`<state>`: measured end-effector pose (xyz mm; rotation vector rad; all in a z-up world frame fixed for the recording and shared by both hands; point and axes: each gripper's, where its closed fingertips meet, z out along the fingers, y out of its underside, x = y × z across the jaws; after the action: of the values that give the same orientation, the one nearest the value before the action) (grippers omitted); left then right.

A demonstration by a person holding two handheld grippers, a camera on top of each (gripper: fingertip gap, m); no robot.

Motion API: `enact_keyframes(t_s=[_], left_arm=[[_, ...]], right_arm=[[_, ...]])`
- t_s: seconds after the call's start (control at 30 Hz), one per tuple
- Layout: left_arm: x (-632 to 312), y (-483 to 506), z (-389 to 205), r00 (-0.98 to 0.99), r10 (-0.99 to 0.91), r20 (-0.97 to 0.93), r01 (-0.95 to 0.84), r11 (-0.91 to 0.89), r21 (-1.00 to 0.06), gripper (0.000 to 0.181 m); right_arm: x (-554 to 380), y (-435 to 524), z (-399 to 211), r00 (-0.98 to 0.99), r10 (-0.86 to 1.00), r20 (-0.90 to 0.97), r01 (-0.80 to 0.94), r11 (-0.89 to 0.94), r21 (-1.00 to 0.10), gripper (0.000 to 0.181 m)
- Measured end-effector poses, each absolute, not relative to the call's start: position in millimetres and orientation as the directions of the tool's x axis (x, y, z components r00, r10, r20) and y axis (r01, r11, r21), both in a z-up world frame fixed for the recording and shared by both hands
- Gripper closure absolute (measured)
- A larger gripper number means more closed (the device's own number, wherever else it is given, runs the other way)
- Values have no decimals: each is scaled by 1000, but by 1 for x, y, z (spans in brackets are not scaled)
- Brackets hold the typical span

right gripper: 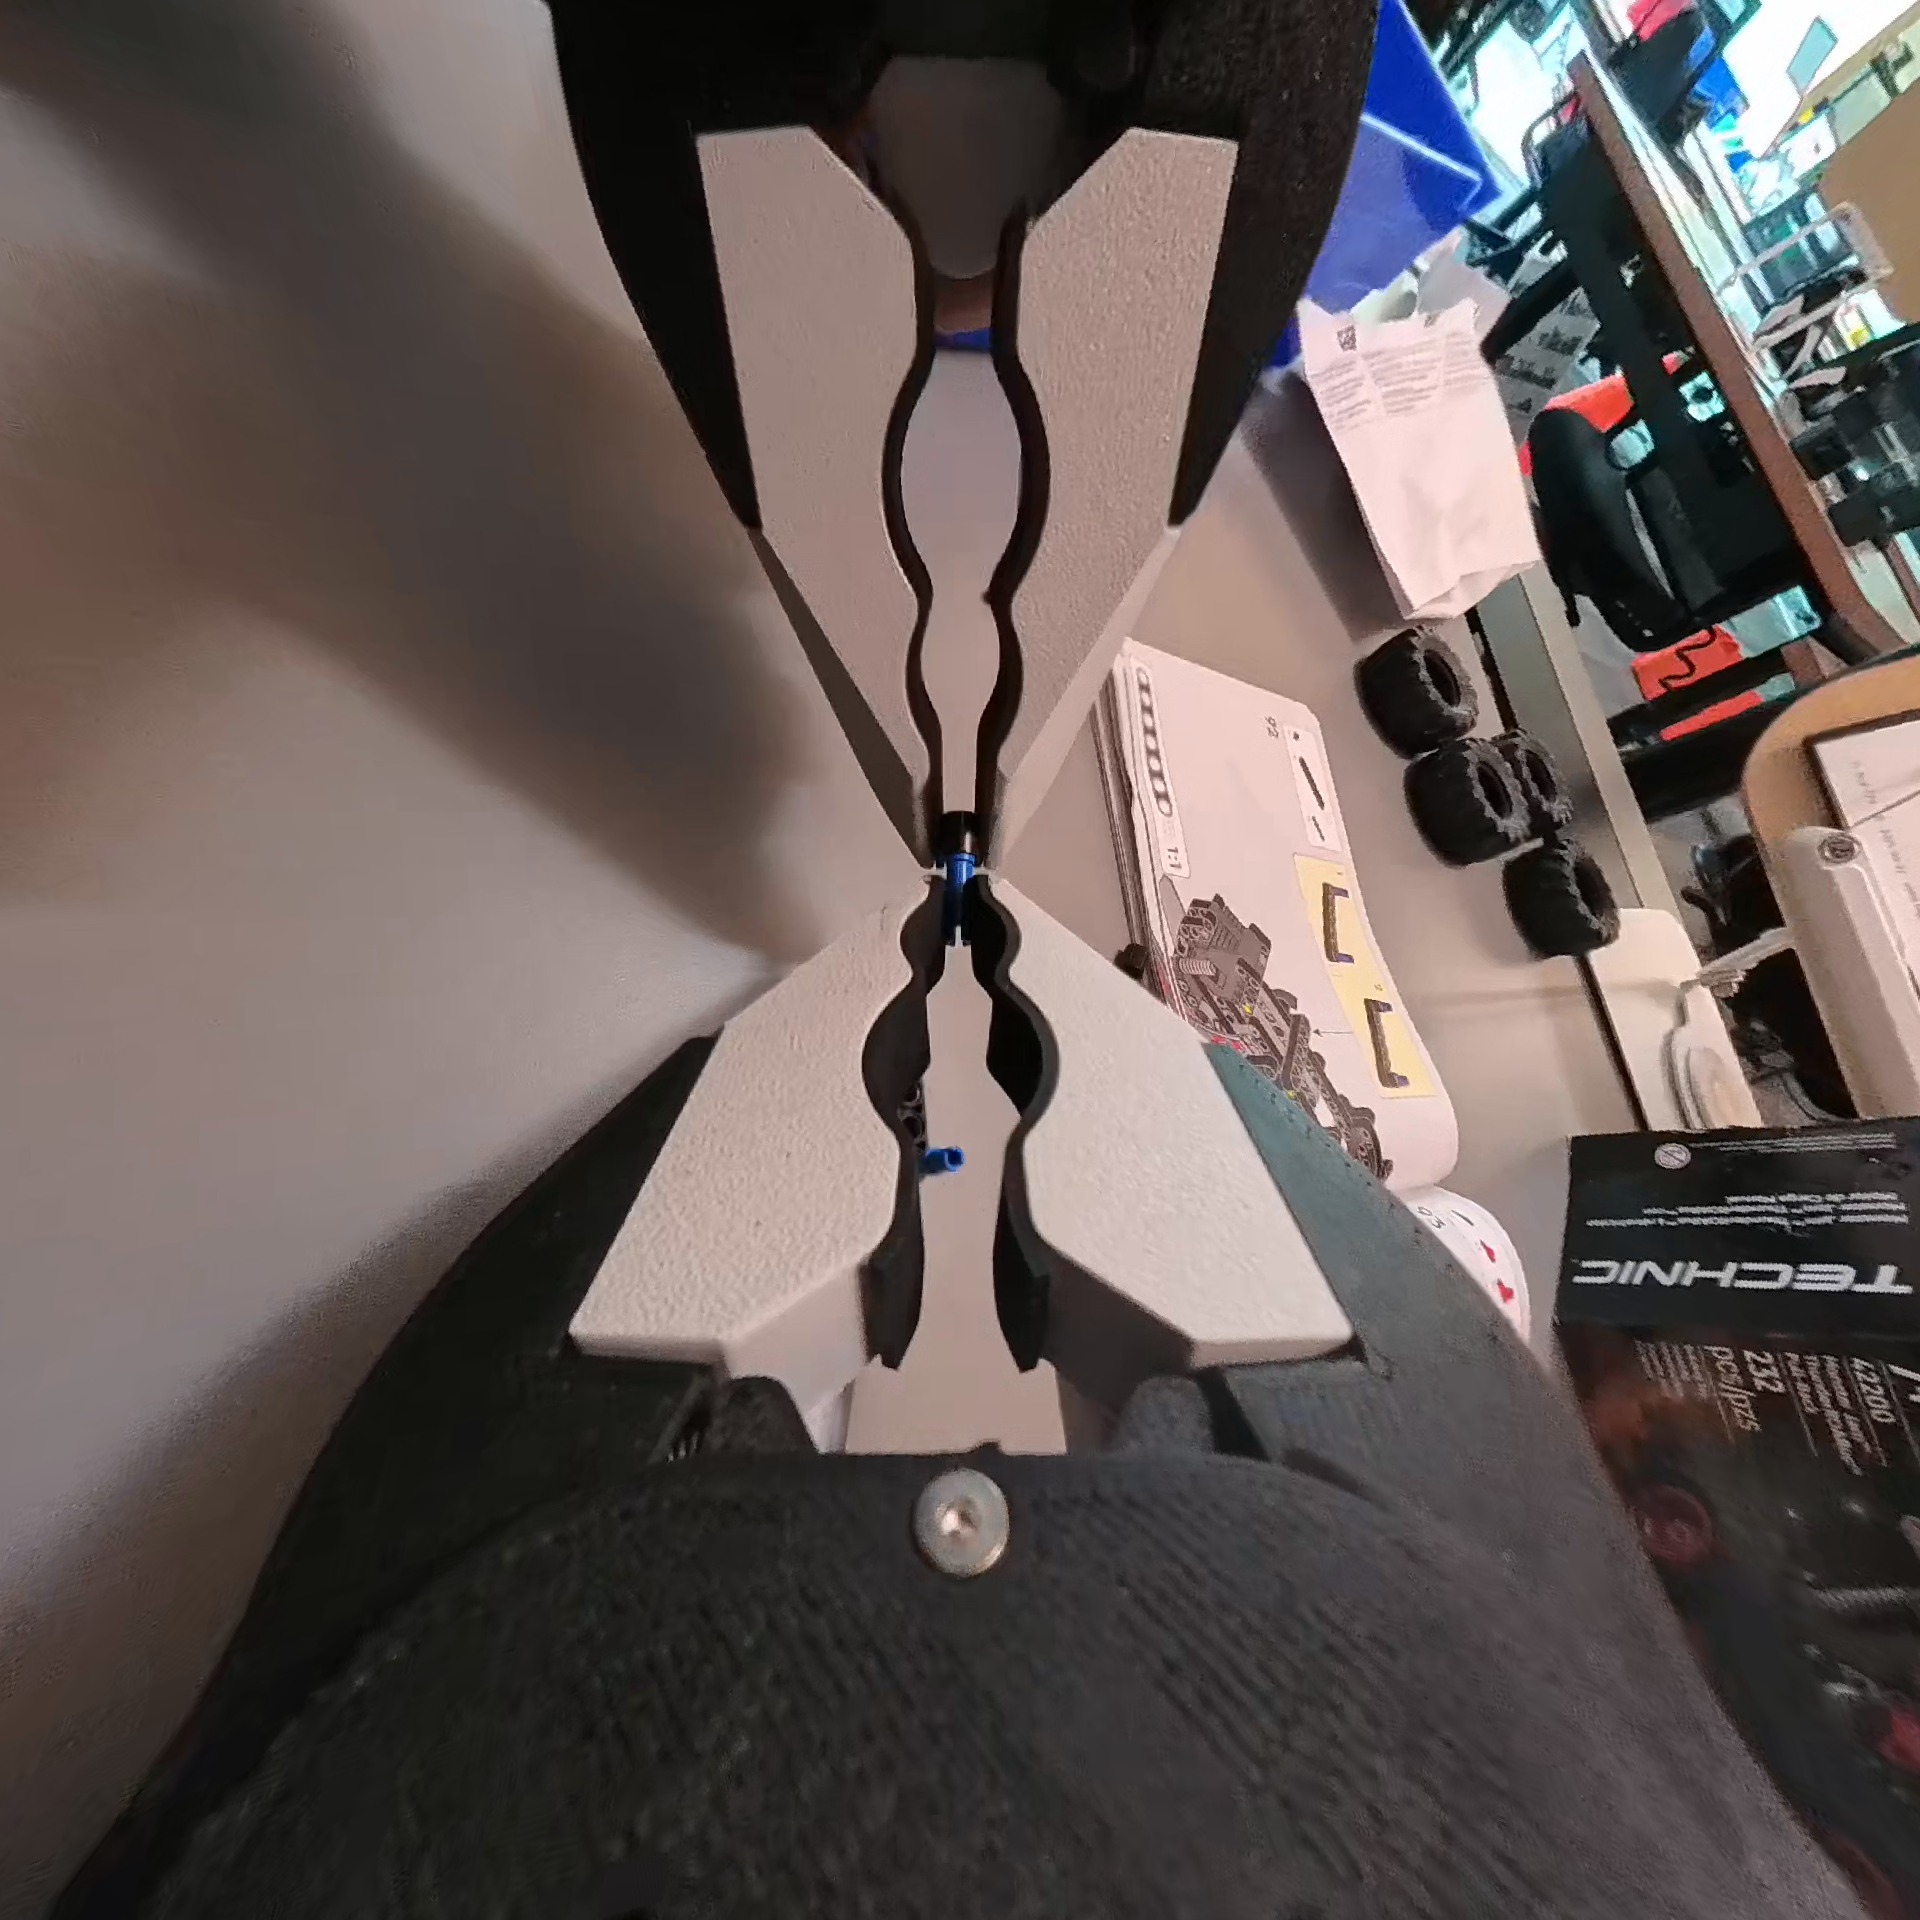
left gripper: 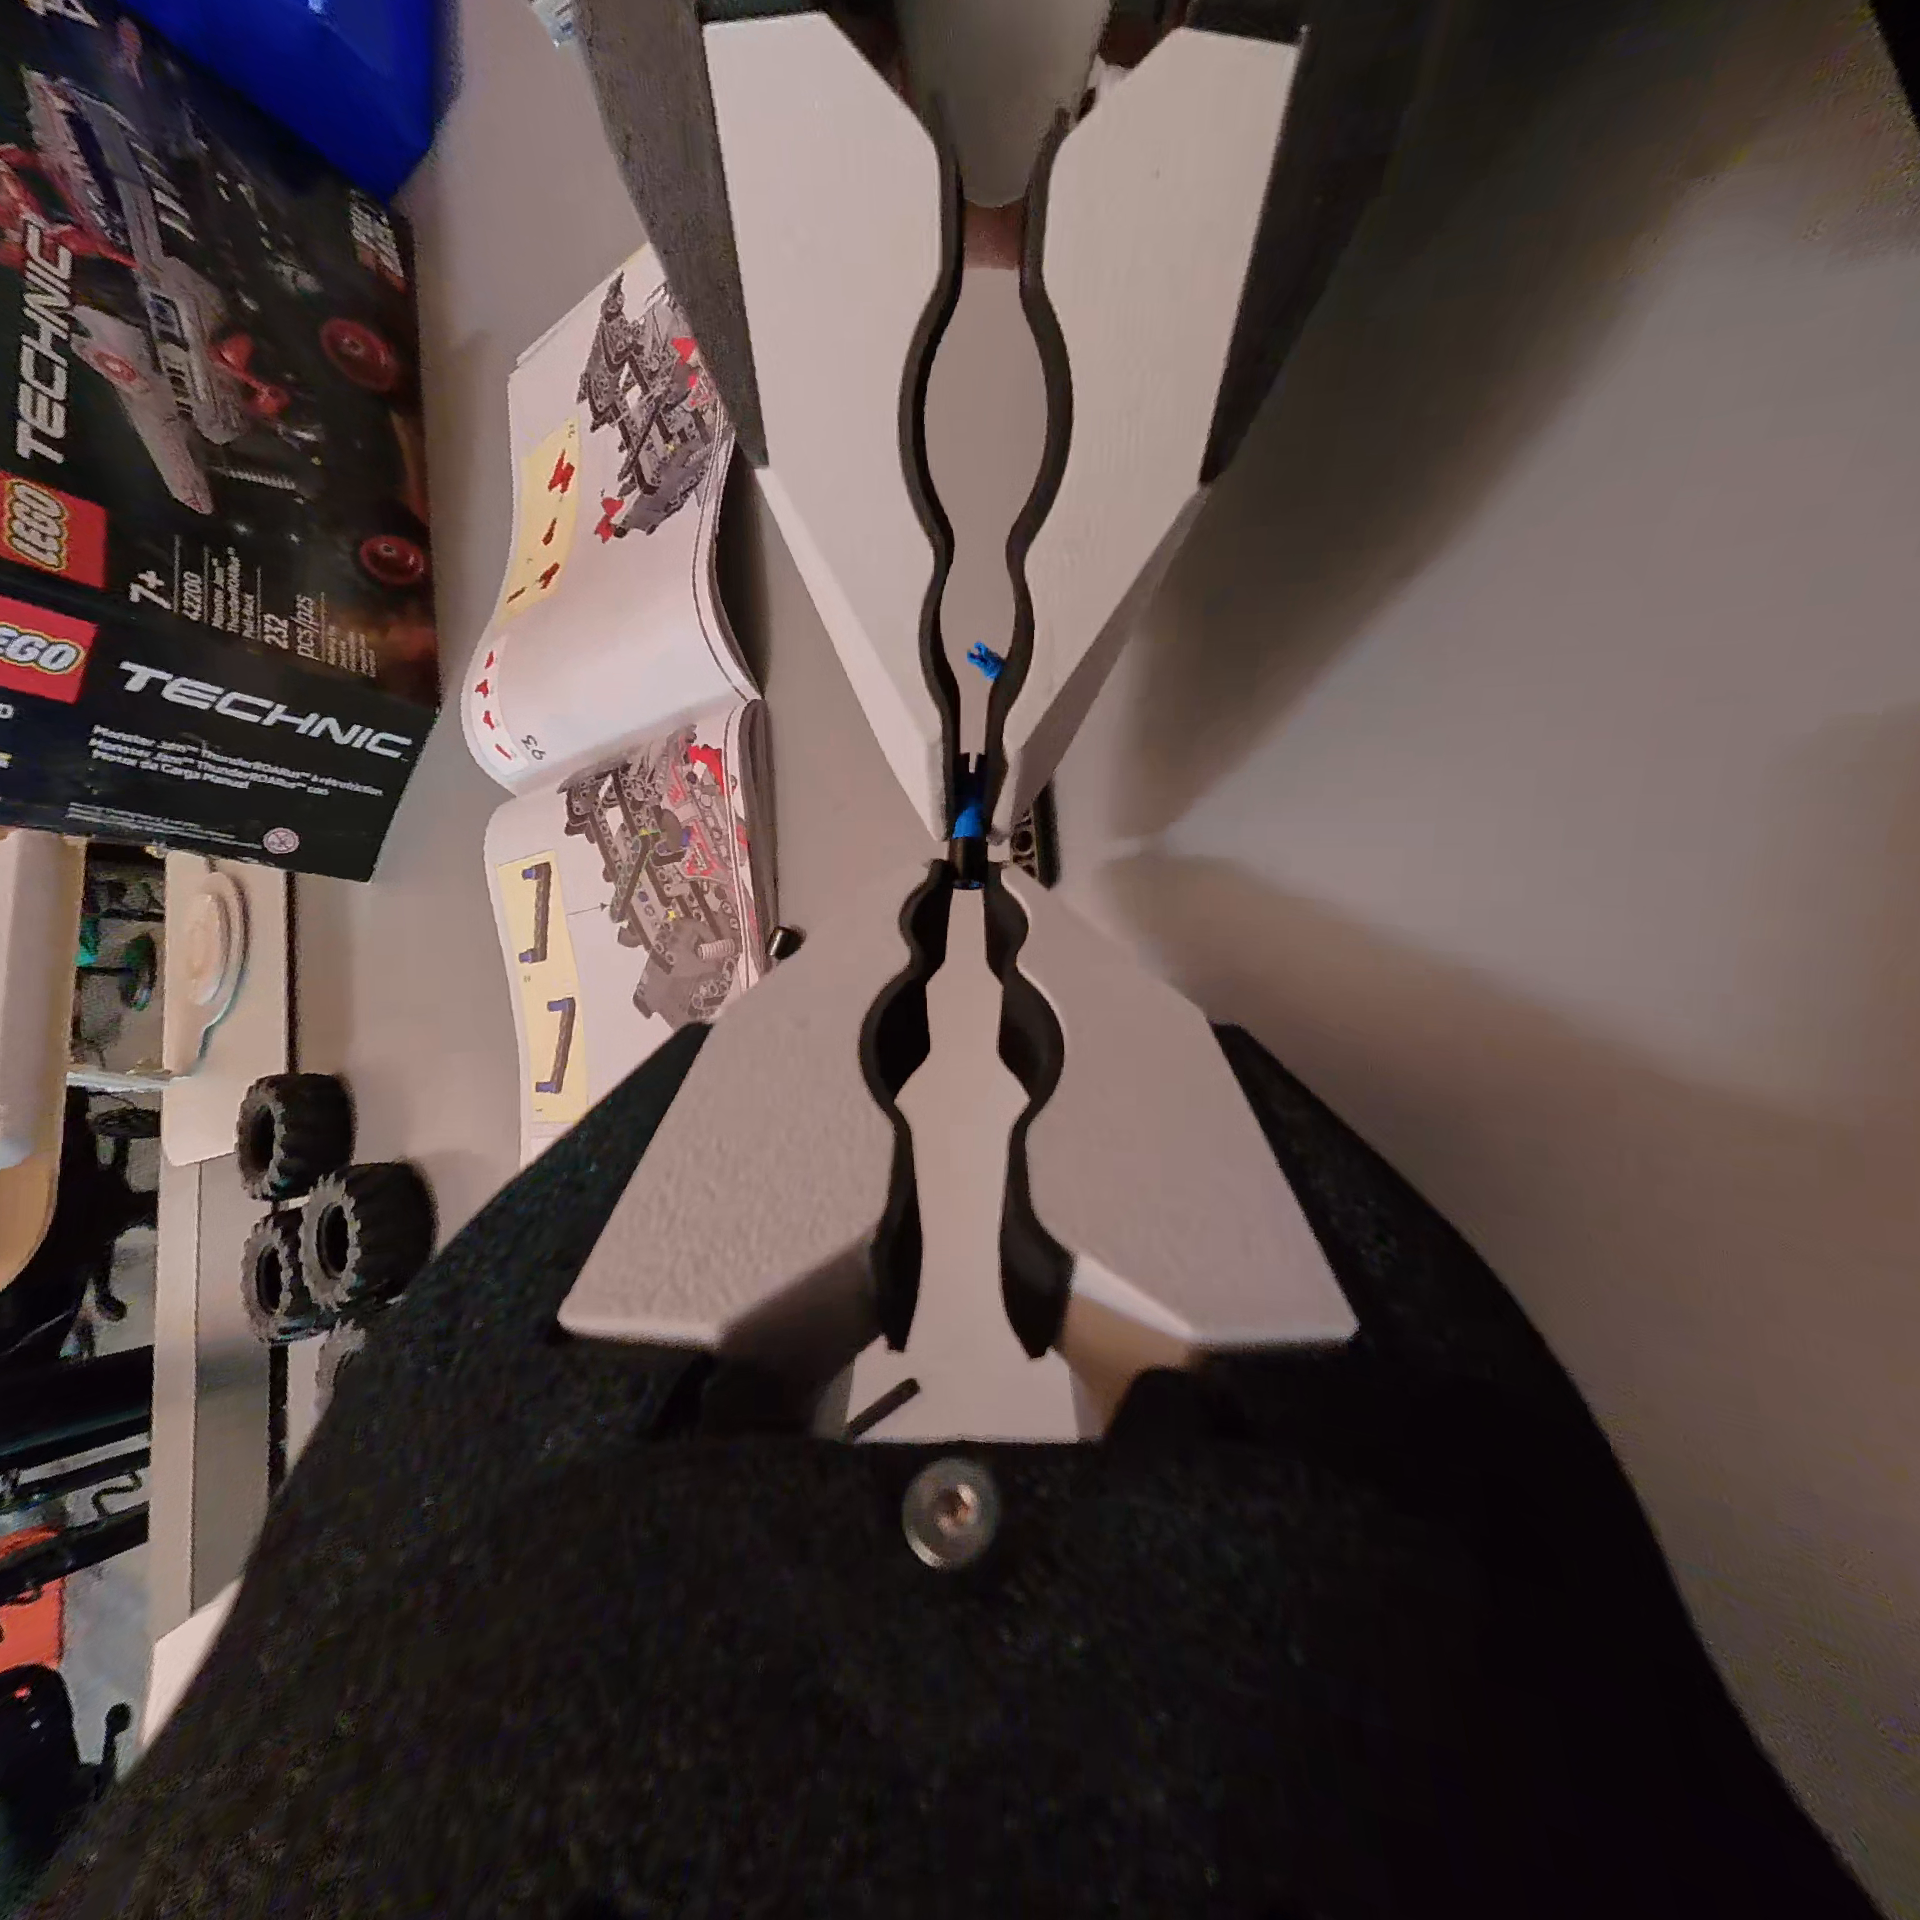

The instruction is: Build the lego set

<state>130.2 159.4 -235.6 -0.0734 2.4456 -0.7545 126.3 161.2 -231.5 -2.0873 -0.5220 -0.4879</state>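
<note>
Tip to tip over the white table (left gripper: pixel 1455 727): left gripper (left gripper: pixel 968 881) clenched on a black connector (left gripper: pixel 968 864), right gripper (right gripper: pixel 958 904) clenched on a blue pin (right gripper: pixel 957 902), pin end meeting connector between the facing fingertips; beyond the fingers, an open instruction booklet (left gripper: pixel 613 582), black tyres (right gripper: pixel 1475 790) and the set box (left gripper: pixel 208 468)

Setting: a lab or workshop room. Indicators: a plain white counter (right gripper: pixel 312 935) carrying an open instruction booklet (right gripper: pixel 1278 935), a toy set box (left gripper: pixel 208 468) and loose black tyres (right gripper: pixel 1475 790); blue storage bins (right gripper: pixel 1403 177); dark metal shelving (right gripper: pixel 1662 364) crowded with equipment behind.
</note>
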Motion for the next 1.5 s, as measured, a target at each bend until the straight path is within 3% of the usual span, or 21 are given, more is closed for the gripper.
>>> enact_keyframes(t_s=[0.03, 0.27, 0.3, 0.33, 0.4, 0.43, 0.53, 0.73, 0.8, 0.87, 0.93, 1.0, 1.07, 1.13, 1.2, 1.27, 1.37, 1.43, 1.5], left_arm=[[130, 159, -237, -840, -226, -494, 95, 834, -543, 177], [129, 165, -239, -868, -336, -366, -27, 767, -641, 177], [135, 189, -243, -845, -367, -390, -78, 805, -588, 177], [134, 204, -244, -845, -407, -348, -132, 788, -602, 177], [142, 209, -237, -828, -453, -331, -152, 749, -644, 177], [147, 207, -237, -816, -414, -402, -103, 789, -605, 177], [160, 198, -255, -786, -391, -478, -104, 847, -521, 177], [166, 189, -276, -777, -522, -352, -208, 740, -640, 175], [166, 190, -274, -770, -552, -322, -231, 710, -665, 161], [165, 191, -262, -753, -570, -330, -212, 685, -697, 149], [159, 181, -242, -741, -534, -408, -99, 687, -720, 149], [149, 164, -219, -687, -419, -594, 121, 740, -662, 149], [144, 152, -206, -560, -274, -782, 288, 821, -493, 152], [142, 147, -204, -469, -148, -871, 352, 873, -338, 149], [142, 145, -210, -456, -88, -886, 351, 897, -269, 167], [145, 147, -212, -435, -66, -898, 342, 910, -232, 172], [149, 149, -208, -459, -173, -872, 311, 887, -340, 178], [154, 155, -204, -518, -338, -785, 238, 825, -513, 179], [152, 153, -198, -609, -509, -609, 166, 668, -725, 180]], right_arm=[[127, 161, -233, 831, 177, 528, 535, -513, -671, 178], [128, 153, -233, 794, 193, 576, 572, -555, -603, 178], [154, 133, -244, 750, 181, 636, 559, -687, -464, 178], [173, 111, -251, 745, 166, 646, 520, -751, -407, 178], [162, 112, -233, 870, 85, 485, 435, -595, -676, 179], [167, 112, -222, 861, 43, 507, 438, -569, -696, 179], [173, 119, -212, 833, 7, 553, 459, -567, -684, 178], [167, 131, -223, 823, 11, 567, 471, -570, -673, 178], [168, 135, -222, 850, -14, 527, 432, -555, -711, 178], [167, 136, -225, 876, -10, 482, 393, -564, -726, 178], [165, 138, -227, 922, -22, 386, 303, -582, -755, 179], [156, 143, -224, 967, -27, 253, 194, -565, -802, 178], [146, 150, -216, 991, -23, 133, 101, -526, -845, 178], [138, 153, -213, 999, -9, 34, 25, -508, -861, 178], [130, 155, -210, 1000, 24, -15, -2, -491, -871, 178], [130, 155, -210, 999, 3, -34, -28, -493, -870, 178], [134, 155, -204, 1000, -7, 2, -2, -460, -888, 176], [133, 153, -197, 997, 20, 75, 76, -413, -907, 161], [134, 152, -187, 990, 29, 139, 140, -335, -932, 161]])
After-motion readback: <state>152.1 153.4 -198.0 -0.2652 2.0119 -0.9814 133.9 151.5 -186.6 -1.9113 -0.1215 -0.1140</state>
